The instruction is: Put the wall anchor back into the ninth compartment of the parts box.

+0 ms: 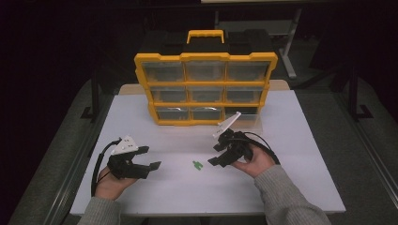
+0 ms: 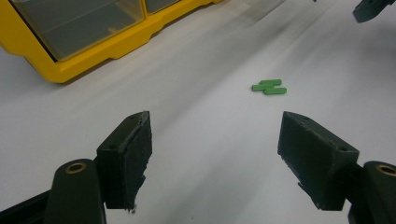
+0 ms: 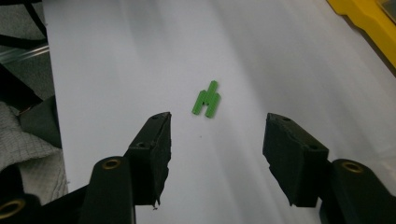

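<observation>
A small green plastic piece [image 1: 197, 164] made of short joined bars lies flat on the white table [image 1: 291, 140], between my two hands. My left gripper [image 1: 152, 158] hovers to its left, jaws open and empty; in the left gripper view the green piece [image 2: 269, 87] lies beyond the open left gripper [image 2: 212, 149]. My right gripper [image 1: 213, 154] is close on the piece's right, pointing at it. In the right gripper view the green piece [image 3: 206, 99] sits just ahead of the open, empty right gripper [image 3: 217, 149].
A yellow and black parts organiser [image 1: 205, 84] with several clear drawers stands upright at the back of the table; its lower right slot looks dark. Its yellow base [image 2: 70, 70] is near in the left gripper view. A person's sleeves [image 1: 286, 197] enter from the bottom edge.
</observation>
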